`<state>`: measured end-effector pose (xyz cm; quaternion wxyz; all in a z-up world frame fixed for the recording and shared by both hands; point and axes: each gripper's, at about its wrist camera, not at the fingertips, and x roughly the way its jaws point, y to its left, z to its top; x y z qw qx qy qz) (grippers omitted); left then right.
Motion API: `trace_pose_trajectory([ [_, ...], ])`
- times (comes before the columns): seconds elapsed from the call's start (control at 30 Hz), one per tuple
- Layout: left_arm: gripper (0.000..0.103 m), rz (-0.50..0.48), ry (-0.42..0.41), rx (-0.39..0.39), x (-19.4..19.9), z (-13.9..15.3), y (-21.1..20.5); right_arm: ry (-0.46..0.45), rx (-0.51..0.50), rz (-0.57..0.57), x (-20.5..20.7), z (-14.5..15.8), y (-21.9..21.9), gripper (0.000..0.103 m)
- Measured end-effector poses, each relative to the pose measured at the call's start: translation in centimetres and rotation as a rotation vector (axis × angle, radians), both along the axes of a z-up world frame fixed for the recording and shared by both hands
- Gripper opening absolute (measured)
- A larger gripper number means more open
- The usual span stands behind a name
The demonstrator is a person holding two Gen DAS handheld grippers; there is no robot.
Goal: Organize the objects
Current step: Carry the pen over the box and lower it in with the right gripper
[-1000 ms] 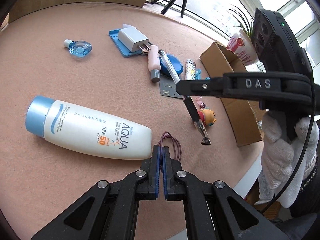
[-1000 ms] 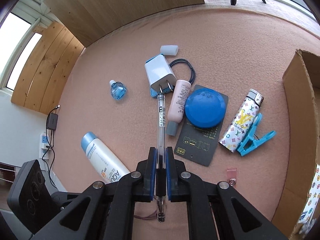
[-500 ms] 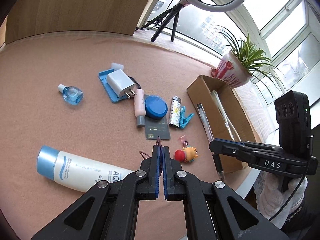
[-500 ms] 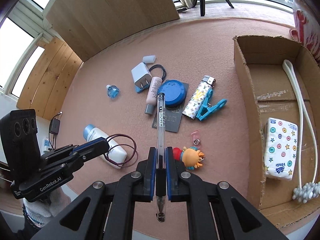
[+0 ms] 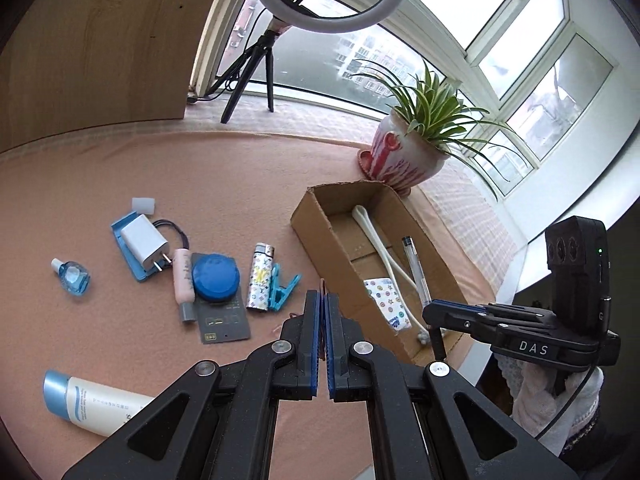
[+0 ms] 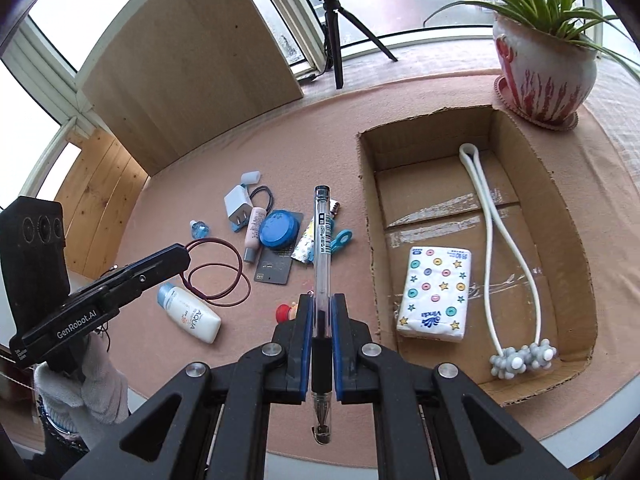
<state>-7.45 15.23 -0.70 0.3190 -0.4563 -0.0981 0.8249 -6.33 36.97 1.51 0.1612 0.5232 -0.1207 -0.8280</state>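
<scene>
My right gripper (image 6: 322,312) is shut on a clear pen (image 6: 323,240) and holds it high above the table, left of the open cardboard box (image 6: 368,184). In the left wrist view the pen (image 5: 416,272) hangs over the box (image 5: 316,216). My left gripper (image 5: 323,300) is shut on dark red hair ties (image 6: 218,276), which dangle above the sunscreen tube (image 6: 190,314). The box holds a tissue pack (image 6: 434,292) and a white massager (image 6: 486,240).
On the pink cloth lie a white charger (image 5: 144,242), blue eye-drop bottle (image 5: 74,278), pink tube (image 5: 182,276), blue round lid (image 5: 216,278), lighter (image 5: 259,276), blue clip (image 5: 282,292) and small toy figure (image 6: 288,312). A potted plant (image 6: 540,68) stands behind the box.
Both grippers have risen well above the table. The right one has carried the pen rightward over the box. The left one has lifted the hair ties off the cloth.
</scene>
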Motion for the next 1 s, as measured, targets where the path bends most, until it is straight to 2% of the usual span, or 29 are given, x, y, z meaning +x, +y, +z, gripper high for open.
trace_pose_trajectory([
  [0.33,0.002,-0.085,0.039,0.016,-1.6,1.0,7.7,0.027,0.023,-0.133,0.0,1.1,6.5,0.008],
  [0.67,0.002,-0.094,0.038,-0.029,-3.0,0.0,12.9,0.021,0.053,-0.179,-1.7,0.0,9.2,0.008],
  [0.73,0.016,-0.092,0.014,-0.054,-3.4,-0.4,13.3,0.023,0.051,-0.186,-2.0,-0.2,9.5,0.009],
  [0.77,0.04,-0.083,0.004,-0.063,-3.5,-0.6,13.2,0.019,0.047,-0.181,-2.1,-0.3,9.5,0.011],
  [0.8,0.056,-0.066,0.005,-0.066,-3.6,-0.8,12.9,0.006,0.05,-0.179,-2.3,-0.4,9.5,0.026],
  [0.87,0.058,-0.038,0.006,-0.071,-3.7,-1.0,12.2,0.018,0.051,-0.183,-2.2,-0.3,9.5,0.048],
  [1.0,0.058,0.002,-0.008,-0.082,-4.2,-1.5,10.4,0.027,0.053,-0.161,-2.3,-0.2,8.9,0.05],
])
